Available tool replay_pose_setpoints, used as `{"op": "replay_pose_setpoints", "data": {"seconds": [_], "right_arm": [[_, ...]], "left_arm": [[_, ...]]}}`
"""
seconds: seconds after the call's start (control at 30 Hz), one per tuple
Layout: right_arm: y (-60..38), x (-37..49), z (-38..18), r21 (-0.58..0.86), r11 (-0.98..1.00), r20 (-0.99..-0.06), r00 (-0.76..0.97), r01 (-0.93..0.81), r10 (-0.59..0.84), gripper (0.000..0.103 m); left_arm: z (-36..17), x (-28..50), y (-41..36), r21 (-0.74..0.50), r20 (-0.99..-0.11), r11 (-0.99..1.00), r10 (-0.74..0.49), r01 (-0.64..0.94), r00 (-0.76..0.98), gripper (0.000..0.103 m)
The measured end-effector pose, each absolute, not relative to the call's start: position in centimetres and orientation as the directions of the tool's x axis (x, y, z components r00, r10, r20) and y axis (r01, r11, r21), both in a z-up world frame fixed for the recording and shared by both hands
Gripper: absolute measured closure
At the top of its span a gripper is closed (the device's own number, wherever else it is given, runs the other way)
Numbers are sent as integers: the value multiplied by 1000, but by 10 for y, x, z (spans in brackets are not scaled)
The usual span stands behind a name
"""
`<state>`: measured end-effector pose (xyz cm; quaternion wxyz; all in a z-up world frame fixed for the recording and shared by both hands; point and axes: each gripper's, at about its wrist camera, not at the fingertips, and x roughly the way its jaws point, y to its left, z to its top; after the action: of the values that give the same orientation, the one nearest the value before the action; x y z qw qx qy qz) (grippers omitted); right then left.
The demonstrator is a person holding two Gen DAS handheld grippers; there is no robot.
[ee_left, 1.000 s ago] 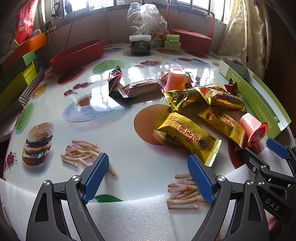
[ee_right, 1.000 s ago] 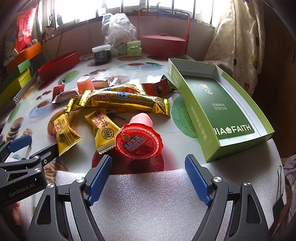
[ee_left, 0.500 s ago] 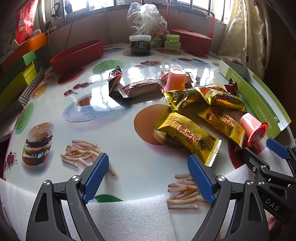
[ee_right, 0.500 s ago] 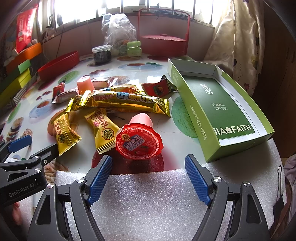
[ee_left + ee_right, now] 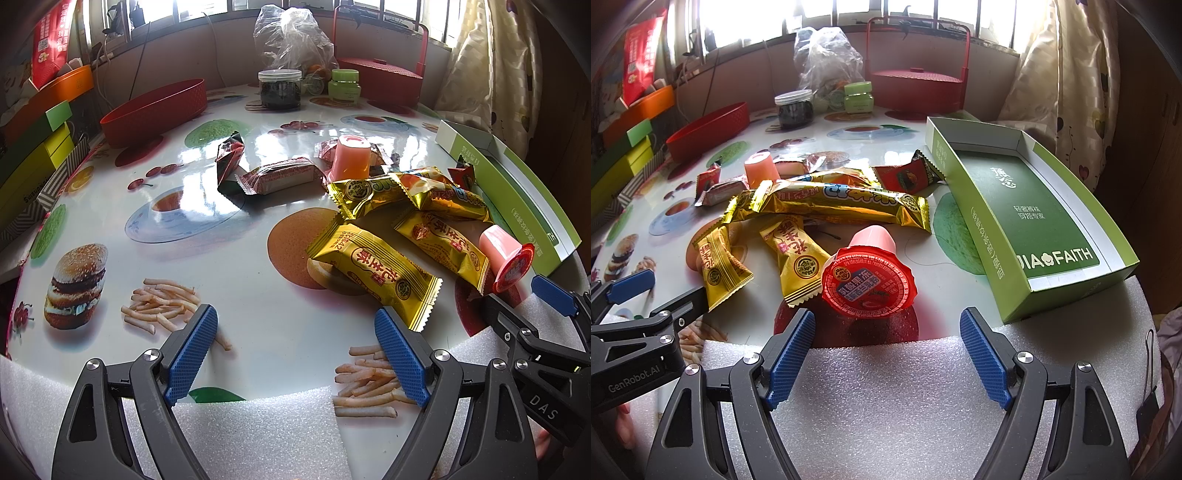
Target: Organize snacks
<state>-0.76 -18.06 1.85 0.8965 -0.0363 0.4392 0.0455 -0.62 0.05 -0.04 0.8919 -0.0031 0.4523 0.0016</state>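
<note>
Snacks lie scattered on a round printed table point(image 5: 229, 258). A pink jelly cup with a red lid point(image 5: 868, 280) lies on its side just ahead of my right gripper point(image 5: 886, 350), which is open and empty. The cup also shows in the left wrist view point(image 5: 506, 254). Gold snack packs point(image 5: 376, 269) point(image 5: 798, 262) lie left of it, a long gold pack point(image 5: 842, 203) behind. An upright orange jelly cup point(image 5: 350, 155) and red-wrapped snacks point(image 5: 280, 179) sit farther back. An open green box point(image 5: 1030, 210) lies at right. My left gripper point(image 5: 295, 350) is open and empty near the table's front edge.
A red oval basket point(image 5: 155, 107) stands at back left, a dark jar point(image 5: 279, 89), a green jar point(image 5: 345, 85), a plastic bag and a red handled carrier point(image 5: 916, 85) at the back. Stacked coloured boxes point(image 5: 33, 147) line the left. White foam point(image 5: 923, 406) pads the near edge.
</note>
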Motion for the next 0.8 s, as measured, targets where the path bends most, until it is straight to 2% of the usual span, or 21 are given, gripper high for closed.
{"op": "replay_pose_setpoints", "data": {"seconds": [0.57,0.8], "right_arm": [[-180,-7,19,-24,993,-791,610,-114,51,22],[-185,-6,27,11,989,-803,588,-150,98,22]], "left_arm": [[0,-5,1,-9,-807,1000,-5,-4,590,15],[8,3,10,-70,-829,996,-86,51,552,15]]}}
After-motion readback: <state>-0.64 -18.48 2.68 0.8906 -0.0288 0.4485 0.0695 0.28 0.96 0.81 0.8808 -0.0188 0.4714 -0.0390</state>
